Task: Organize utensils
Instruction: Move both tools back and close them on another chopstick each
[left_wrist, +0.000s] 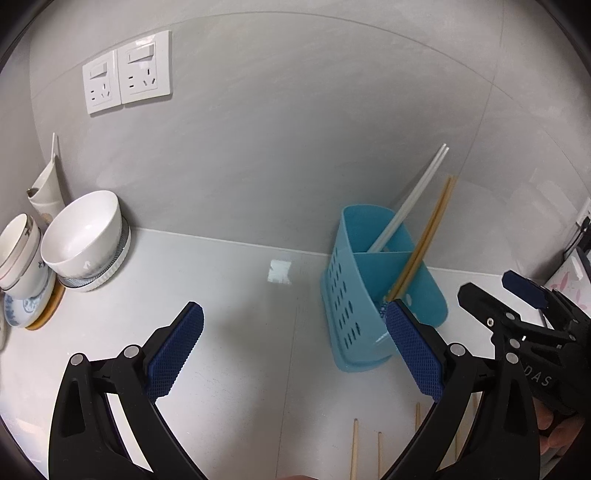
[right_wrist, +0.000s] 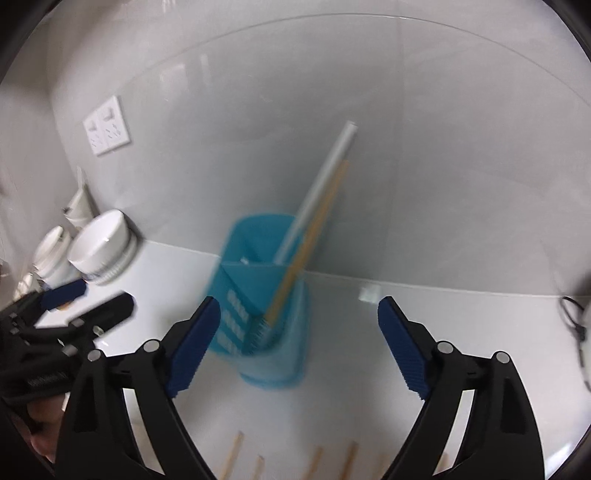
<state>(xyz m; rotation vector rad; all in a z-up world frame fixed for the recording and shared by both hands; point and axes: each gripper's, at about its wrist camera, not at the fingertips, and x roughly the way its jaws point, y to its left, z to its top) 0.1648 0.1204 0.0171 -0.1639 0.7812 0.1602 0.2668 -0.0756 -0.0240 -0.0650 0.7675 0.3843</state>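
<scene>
Hovering over the white counter (left_wrist: 229, 295), I have both tools spread wide and holding nothing. The blue utensil holder (left_wrist: 369, 295) is my landmark. It stands upright near the back wall, ahead of and between the grippers. My left gripper (left_wrist: 295, 354) sits just in front of the holder, its right pad overlapping the holder's near corner in view; I cannot tell whether they touch. My right gripper (right_wrist: 295, 343) frames the holder's lower half, though that view is blurred. Inside the holder, white chopsticks (left_wrist: 413, 195) lean in the rear compartment and wooden chopsticks (left_wrist: 424, 236) in the front one. Nearer me than the holder, loose wooden chopsticks (right_wrist: 232, 454) lie on the counter. Well left of it, stacked bowls (left_wrist: 85, 236) stand.
</scene>
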